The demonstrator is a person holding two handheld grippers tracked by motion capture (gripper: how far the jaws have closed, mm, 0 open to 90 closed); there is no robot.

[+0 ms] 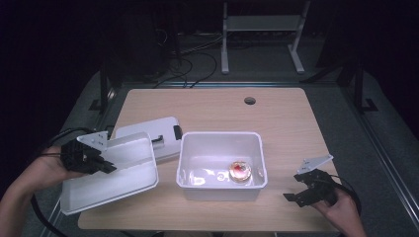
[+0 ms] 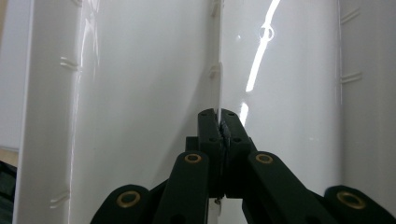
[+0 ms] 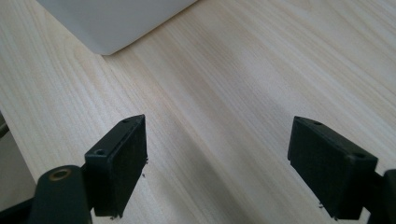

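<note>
Two grippers are in play, and only one is doing any work. My left gripper has its jaws pinched tight on the thin rim of the white lid; in the left gripper view the pads meet on that edge with the lid's glossy underside rising beyond them. I hold it by the rim because the panel is too broad to grasp any other way. It hangs tilted at the near left of the table, just left of the white bin, which I judge it belongs to. A second white lid-like piece with a black latch lies just behind it.

The bin sits open at the table's middle with a small round red-topped item inside, toward its right side. My right gripper waits near right of the bin, jaws spread wide over bare wood and holding nothing, kept out of the lid's path.
</note>
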